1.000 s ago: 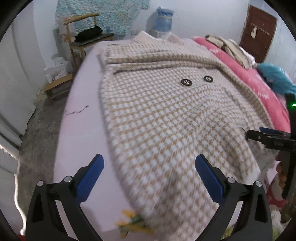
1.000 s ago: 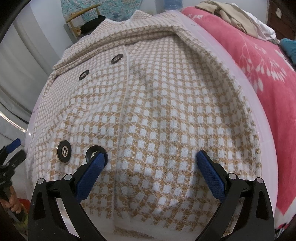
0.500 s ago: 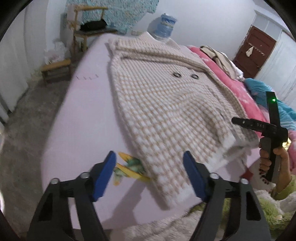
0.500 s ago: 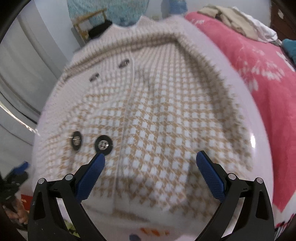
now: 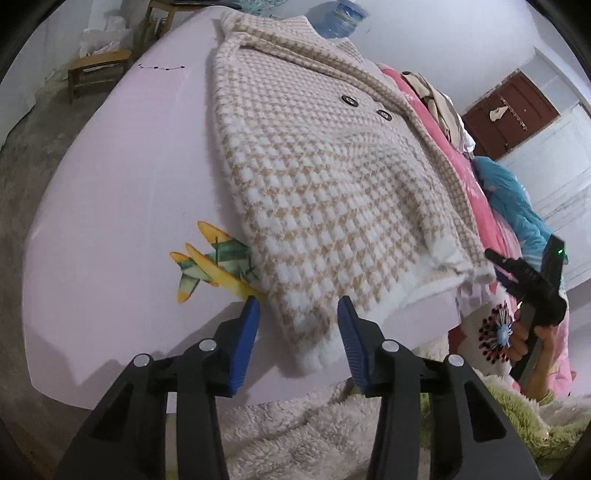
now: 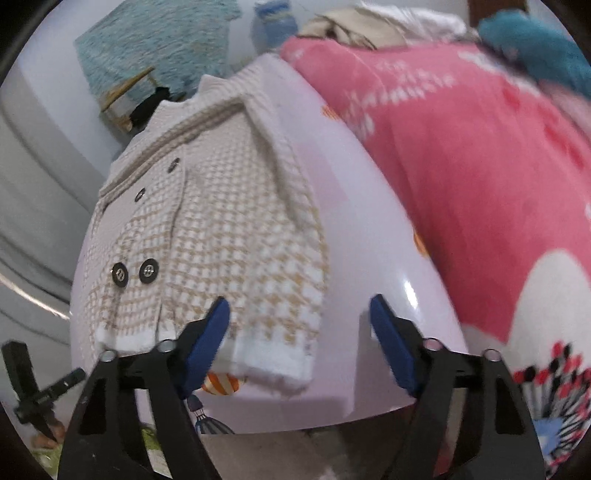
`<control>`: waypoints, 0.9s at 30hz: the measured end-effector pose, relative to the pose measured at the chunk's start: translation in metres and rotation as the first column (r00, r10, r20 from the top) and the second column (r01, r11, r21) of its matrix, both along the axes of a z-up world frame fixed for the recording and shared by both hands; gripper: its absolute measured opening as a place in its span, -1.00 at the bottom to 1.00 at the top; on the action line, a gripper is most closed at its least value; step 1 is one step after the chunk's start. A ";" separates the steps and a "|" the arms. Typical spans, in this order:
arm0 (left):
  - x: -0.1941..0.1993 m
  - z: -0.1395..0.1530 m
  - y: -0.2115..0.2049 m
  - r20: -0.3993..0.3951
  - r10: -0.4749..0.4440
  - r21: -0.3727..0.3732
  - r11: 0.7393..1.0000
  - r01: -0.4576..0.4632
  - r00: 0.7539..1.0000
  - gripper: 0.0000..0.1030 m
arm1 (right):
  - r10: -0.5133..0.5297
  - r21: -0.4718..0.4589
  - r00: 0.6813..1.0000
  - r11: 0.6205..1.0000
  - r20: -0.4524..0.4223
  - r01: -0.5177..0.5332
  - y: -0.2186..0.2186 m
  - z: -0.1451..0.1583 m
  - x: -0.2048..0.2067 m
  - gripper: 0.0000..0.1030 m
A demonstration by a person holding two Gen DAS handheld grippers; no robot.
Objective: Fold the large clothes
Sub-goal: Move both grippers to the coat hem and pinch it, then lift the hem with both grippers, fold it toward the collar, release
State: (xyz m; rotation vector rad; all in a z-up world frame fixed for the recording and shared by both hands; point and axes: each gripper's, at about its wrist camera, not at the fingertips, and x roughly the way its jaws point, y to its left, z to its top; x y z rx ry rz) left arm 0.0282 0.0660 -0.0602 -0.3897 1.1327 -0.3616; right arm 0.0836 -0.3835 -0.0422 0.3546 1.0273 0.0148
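Observation:
A beige and white houndstooth coat [image 5: 325, 184] with dark buttons lies flat on a lilac bed sheet [image 5: 118, 206]; its white hem hangs over the near edge. My left gripper [image 5: 297, 323] is open and empty, its fingers either side of the hem's left corner, just short of it. My right gripper [image 6: 299, 326] is open and empty near the hem's right corner [image 6: 273, 354], pulled back from the coat [image 6: 218, 229]. The right gripper also shows in the left wrist view [image 5: 524, 273], beside the right corner.
A pink blanket [image 6: 461, 155] and a teal cloth [image 5: 517, 206] lie to the right of the coat. A fluffy cream rug [image 5: 303, 435] lies below the bed edge. A wooden chair and stool [image 5: 96, 70] stand at the far left, a water bottle [image 5: 343, 18] behind.
Both grippers have drawn back from above the coat to the bed's near edge. The left gripper's fingers have narrowed. The right gripper has shifted right, so the coat now sits left of it.

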 end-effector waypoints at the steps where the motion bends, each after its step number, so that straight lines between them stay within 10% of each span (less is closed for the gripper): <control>1: 0.001 0.000 0.001 0.003 0.005 -0.003 1.000 -0.005 1.000 -0.19 | -0.001 0.020 1.000 1.000 -0.006 0.001 -0.003 -0.003 0.004 0.07; 5: 0.005 -0.001 -0.002 0.020 0.017 -0.003 1.000 -0.017 1.000 -0.37 | -0.002 0.092 1.000 0.996 -0.001 0.002 -0.010 -0.012 0.010 -0.27; 19: 0.006 -0.003 -0.002 0.022 0.025 -0.009 1.000 -0.024 0.999 -0.38 | -0.029 0.323 0.997 0.945 -0.071 0.050 -0.027 -0.028 0.022 -0.42; 22: 0.004 -0.001 -0.007 0.045 0.036 0.044 0.998 -0.038 0.998 -0.64 | -0.001 0.305 0.997 0.952 -0.079 0.025 -0.018 -0.031 0.021 -0.77; 27: -0.005 0.026 -0.007 0.149 0.010 0.130 0.991 -0.030 0.989 -0.87 | 0.015 0.241 0.997 0.970 0.076 -0.033 -0.014 0.025 0.008 -0.89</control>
